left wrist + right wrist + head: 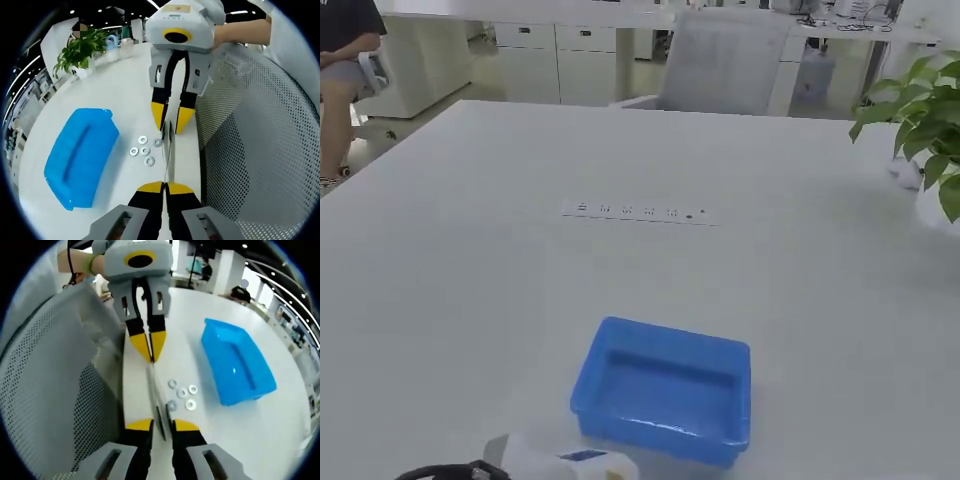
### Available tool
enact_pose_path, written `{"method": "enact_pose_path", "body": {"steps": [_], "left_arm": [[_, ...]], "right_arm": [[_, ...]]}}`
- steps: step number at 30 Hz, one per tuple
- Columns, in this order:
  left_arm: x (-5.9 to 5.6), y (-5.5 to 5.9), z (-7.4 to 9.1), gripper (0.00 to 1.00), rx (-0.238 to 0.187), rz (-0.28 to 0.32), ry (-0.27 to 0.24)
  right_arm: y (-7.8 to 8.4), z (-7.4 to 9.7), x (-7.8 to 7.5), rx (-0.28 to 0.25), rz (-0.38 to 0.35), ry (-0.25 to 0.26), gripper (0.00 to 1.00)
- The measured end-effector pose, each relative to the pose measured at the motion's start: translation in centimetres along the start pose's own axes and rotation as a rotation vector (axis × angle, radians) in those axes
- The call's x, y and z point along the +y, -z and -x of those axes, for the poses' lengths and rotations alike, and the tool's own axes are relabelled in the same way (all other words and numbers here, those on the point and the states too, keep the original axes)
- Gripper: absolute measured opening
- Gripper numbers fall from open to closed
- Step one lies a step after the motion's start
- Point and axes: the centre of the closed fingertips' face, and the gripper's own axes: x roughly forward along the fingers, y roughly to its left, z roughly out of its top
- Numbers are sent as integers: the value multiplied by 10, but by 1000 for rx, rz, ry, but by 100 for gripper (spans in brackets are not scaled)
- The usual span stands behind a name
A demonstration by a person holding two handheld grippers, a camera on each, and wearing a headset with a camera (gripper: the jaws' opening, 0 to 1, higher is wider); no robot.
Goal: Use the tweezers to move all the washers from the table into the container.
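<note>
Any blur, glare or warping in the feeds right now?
Head view: soft, the blue plastic container looks smeared, light even. Left gripper view: small metal washers sharp, fisheye bends the white table. Right gripper view: same bending, faint highlight inside the container.

container (665,390): bright, glossy blue all over, no pattern
table (470,250): pale grey-white, plain
washers (145,151): silvery metal, each with a darker centre hole
tweezers (153,390): silver-grey steel
left gripper (164,186): yellow jaw tips on black fingers, light grey housing behind
right gripper (162,426): yellow tips and black fingers too, white-grey body
chair (250,140): whitish-grey mesh with an even grid of small dark holes
plant (920,110): fresh green leaves
socket strip (638,211): white, set in the table, with small grey marks and one dark dot
cable (430,470): black
</note>
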Motion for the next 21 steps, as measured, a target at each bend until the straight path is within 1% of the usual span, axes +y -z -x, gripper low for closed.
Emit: {"method": "enact_pose_path", "body": {"steps": [3,9,14,17,21], "left_arm": [[-2,-6,7,0,-16,-4,-4],[-6,-26,23,0,-56,-34,-22],[-9,-43,33,0,-88,-50,-28],[-12,-53,38,0,-97,-74,-31],[-14,-63,43,0,-103,-100,-36]], "right_arm": [[0,0,1,-1,-2,-1,11],[-2,1,1,-12,-1,0,10],[-6,1,2,-26,4,-6,9],[-11,1,4,-47,14,-11,9],[-15,2,5,-68,11,-13,7]]}}
